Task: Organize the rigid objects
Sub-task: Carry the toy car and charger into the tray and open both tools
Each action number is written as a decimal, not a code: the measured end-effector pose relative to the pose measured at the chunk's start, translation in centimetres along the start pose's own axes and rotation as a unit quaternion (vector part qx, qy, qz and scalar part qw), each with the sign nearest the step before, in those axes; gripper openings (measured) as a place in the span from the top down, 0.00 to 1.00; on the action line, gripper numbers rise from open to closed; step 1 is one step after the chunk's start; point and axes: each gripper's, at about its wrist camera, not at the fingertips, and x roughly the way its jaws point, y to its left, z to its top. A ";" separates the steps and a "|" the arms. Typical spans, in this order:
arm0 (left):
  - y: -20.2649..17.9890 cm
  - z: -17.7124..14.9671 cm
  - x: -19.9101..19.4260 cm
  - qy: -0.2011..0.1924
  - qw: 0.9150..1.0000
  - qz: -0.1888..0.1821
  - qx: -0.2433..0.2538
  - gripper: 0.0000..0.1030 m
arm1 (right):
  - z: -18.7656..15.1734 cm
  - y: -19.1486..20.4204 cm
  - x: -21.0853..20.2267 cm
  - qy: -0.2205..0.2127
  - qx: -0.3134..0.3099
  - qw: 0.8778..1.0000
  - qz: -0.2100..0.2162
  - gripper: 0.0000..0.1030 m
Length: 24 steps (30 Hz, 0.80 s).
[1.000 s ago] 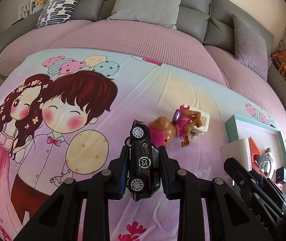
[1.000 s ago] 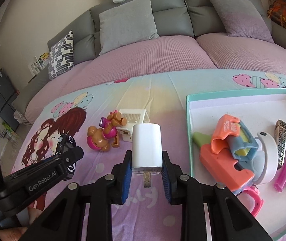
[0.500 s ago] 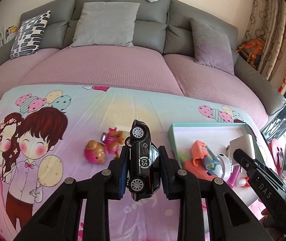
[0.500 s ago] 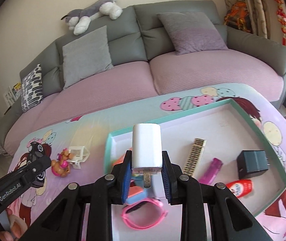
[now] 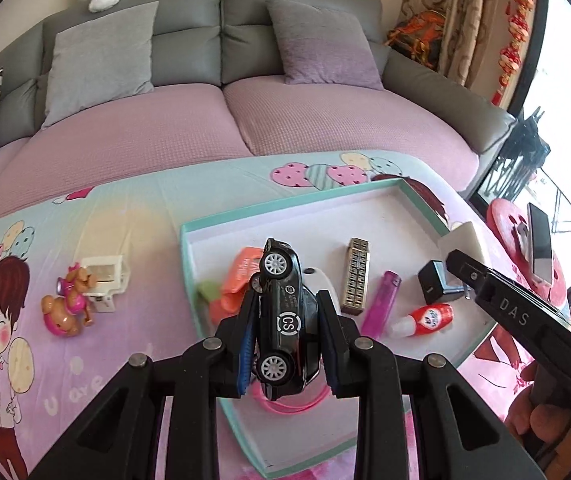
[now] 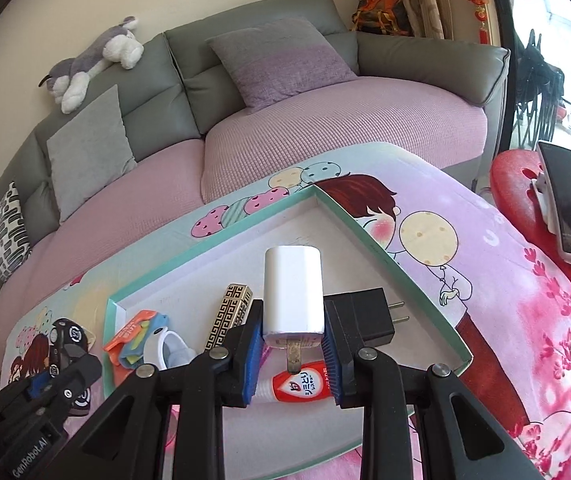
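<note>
Two grippers hang above a teal-rimmed tray (image 5: 417, 190) that lies on a cartoon-print blanket (image 5: 125, 208) — each is clamped on something. The left gripper (image 5: 285, 336) holds a black toy car (image 5: 283, 316) by its roof and underside, nose pointing away, over the tray's near left part. The right gripper (image 6: 293, 334) pinches a white charger (image 6: 293, 292) with its prongs toward the camera, above the middle of the tray.

Inside the tray lie an orange toy (image 5: 241, 272) at the left, a gold patterned bar (image 5: 357, 276), a purple lighter (image 5: 383, 300), a red-and-white tube (image 5: 425, 318) and a black plug adapter (image 6: 369, 316) toward the right. A pink band (image 5: 297, 402) shows under the car.

Left of the tray, well apart from it, a pink-dressed bear figure (image 5: 67, 304) touches a small white frame (image 5: 105, 280). Beyond the blanket stands a grey sofa (image 5: 189, 52) with a plush dog (image 6: 93, 62) on its back.
</note>
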 end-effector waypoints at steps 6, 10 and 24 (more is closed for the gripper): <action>-3.4 -0.6 1.6 0.022 0.999 -0.026 0.040 0.71 | -0.1 -0.1 0.1 0.003 -0.006 1.000 0.008 0.72; -4.1 -0.9 2.2 0.031 0.998 -0.022 0.045 0.71 | -0.3 -0.1 0.6 0.013 -0.007 1.000 0.012 0.71; -4.1 -1.3 3.5 0.048 0.998 -0.003 0.045 0.71 | -1.0 0.5 2.7 0.049 -0.014 0.998 0.022 0.71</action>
